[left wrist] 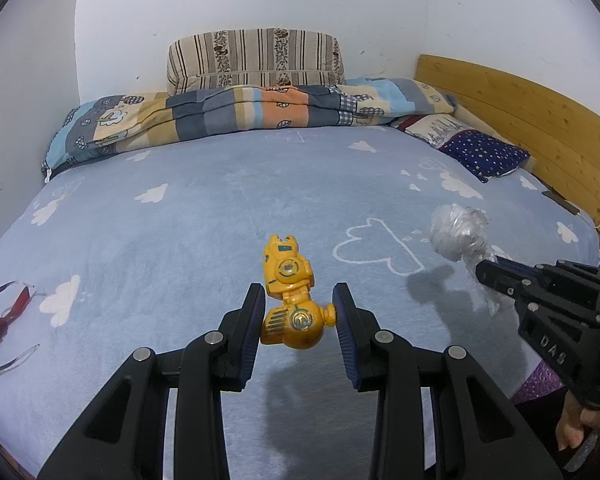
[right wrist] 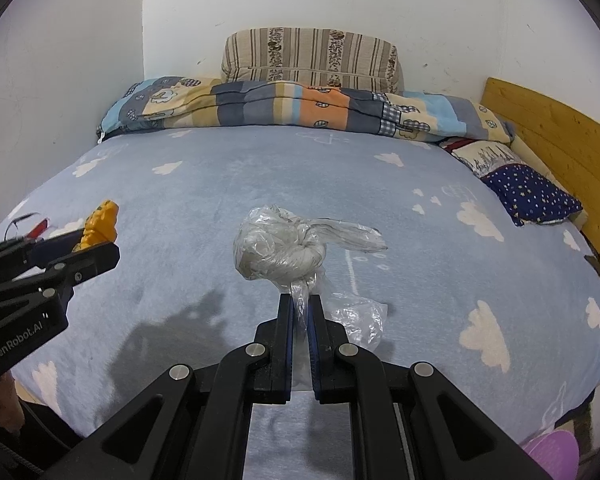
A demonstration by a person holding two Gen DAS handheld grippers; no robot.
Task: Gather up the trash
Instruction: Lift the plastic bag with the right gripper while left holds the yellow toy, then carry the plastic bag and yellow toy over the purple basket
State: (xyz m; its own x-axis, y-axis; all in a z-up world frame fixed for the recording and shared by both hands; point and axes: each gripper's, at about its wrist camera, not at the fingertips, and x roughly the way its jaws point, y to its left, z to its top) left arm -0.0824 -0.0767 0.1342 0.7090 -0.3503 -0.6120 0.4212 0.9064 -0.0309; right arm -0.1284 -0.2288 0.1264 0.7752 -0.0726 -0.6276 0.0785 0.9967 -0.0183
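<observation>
White lettering "GenRobot.AI" runs along the black left gripper (right wrist: 88, 252) at nine o'clock in the right wrist view; "DAS" marks the black right gripper (left wrist: 486, 274) at three o'clock in the left view. The left fingers clamp one yellow plastic robot toy (left wrist: 290, 300). The right fingers pinch one knotted clear plastic bag (right wrist: 278, 248), held above the cloud-print blue bedsheet (right wrist: 200, 200).
</observation>
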